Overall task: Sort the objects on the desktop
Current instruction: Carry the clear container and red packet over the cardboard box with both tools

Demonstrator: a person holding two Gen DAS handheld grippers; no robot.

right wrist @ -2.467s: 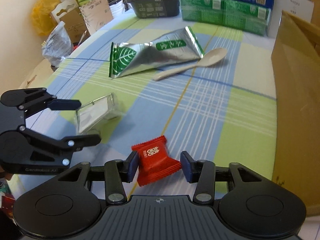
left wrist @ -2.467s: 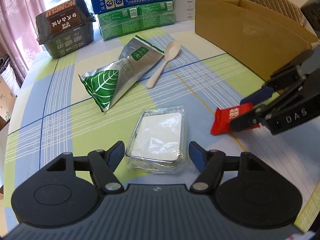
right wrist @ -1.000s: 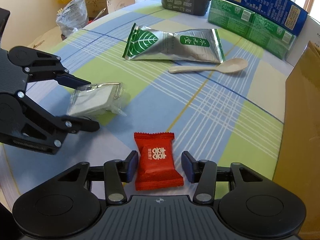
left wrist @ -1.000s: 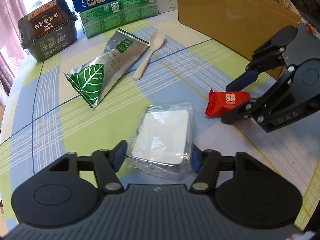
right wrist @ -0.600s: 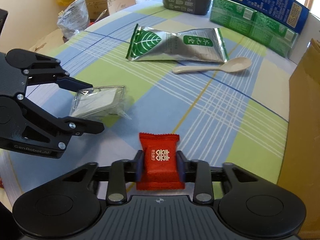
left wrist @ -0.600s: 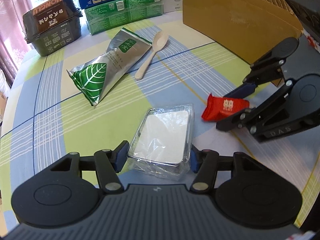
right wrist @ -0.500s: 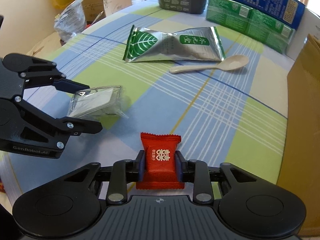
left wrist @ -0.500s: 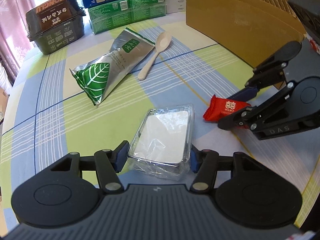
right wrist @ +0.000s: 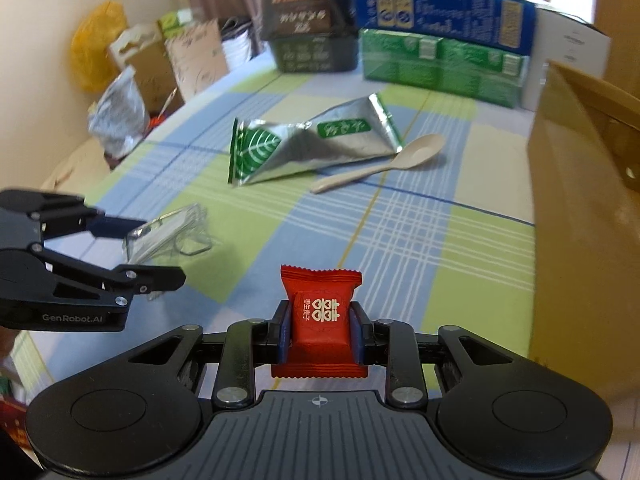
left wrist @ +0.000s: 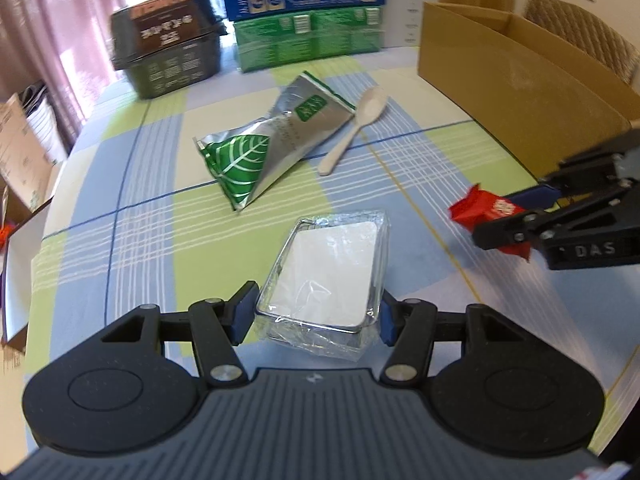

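Observation:
My left gripper (left wrist: 316, 314) is shut on a clear plastic-wrapped box (left wrist: 330, 276) with a white inside, lifted off the checked tablecloth (left wrist: 152, 200). My right gripper (right wrist: 320, 334) is shut on a red wrapped candy (right wrist: 320, 320), also held above the cloth. In the left wrist view the right gripper (left wrist: 520, 216) with the red candy (left wrist: 484, 210) hangs at the right. In the right wrist view the left gripper (right wrist: 132, 248) carries the clear box (right wrist: 160, 234) at the left. A silver and green leaf pouch (left wrist: 272, 148) and a cream plastic spoon (left wrist: 356, 128) lie on the cloth.
An open cardboard box (left wrist: 520, 92) stands at the right. At the far edge sit a dark noodle tub (left wrist: 168, 60) and stacked green and blue cartons (left wrist: 308, 24). Bags and card boxes (right wrist: 128, 80) stand beyond the table's left side.
The right gripper closed on the red candy and lifted it. The left gripper, holding the clear box, rose off the cloth. Both views rolled slightly.

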